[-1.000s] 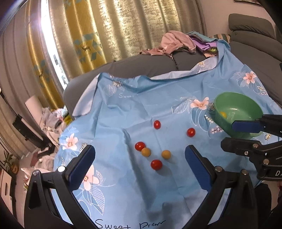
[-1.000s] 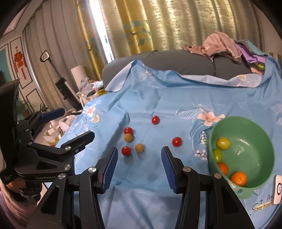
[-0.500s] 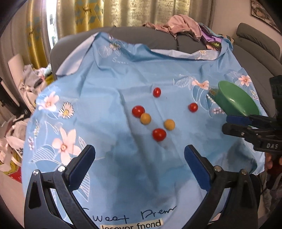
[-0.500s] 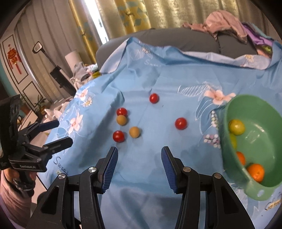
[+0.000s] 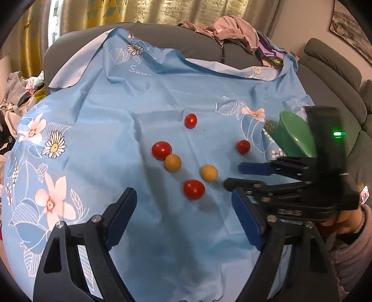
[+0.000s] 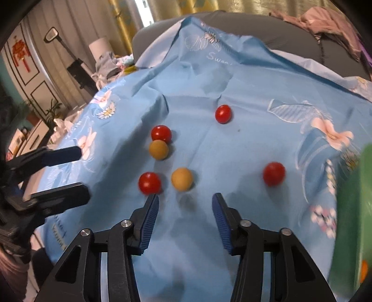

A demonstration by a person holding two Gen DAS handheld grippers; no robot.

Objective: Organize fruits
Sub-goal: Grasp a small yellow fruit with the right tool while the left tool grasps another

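Note:
Several small fruits lie on the blue floral cloth (image 5: pixel 104 130): red tomatoes, among them one nearest me (image 5: pixel 193 189) (image 6: pixel 149 183), one far back (image 5: pixel 190 120) and one to the right (image 6: pixel 274 173), plus two tan fruits (image 5: pixel 209 173) (image 5: pixel 173 163). The green bowl (image 5: pixel 294 137) stands at the right, its rim at the right wrist view's edge (image 6: pixel 353 209). My left gripper (image 5: pixel 183 204) is open and empty, just short of the nearest tomato. My right gripper (image 6: pixel 184 204) is open and empty, just short of the tan fruit (image 6: pixel 182 179).
A grey sofa (image 5: pixel 204 51) with a heap of clothes (image 5: pixel 234 30) stands behind the cloth. Yellow curtains (image 5: pixel 162 9) hang at the back. Clutter and a stand (image 6: pixel 79 69) are at the left, beyond the cloth's edge.
Both grippers have moved forward and down toward the fruit cluster, so the fruits loom larger. The bowl has slid to the right edge of the right wrist view. Both stay open.

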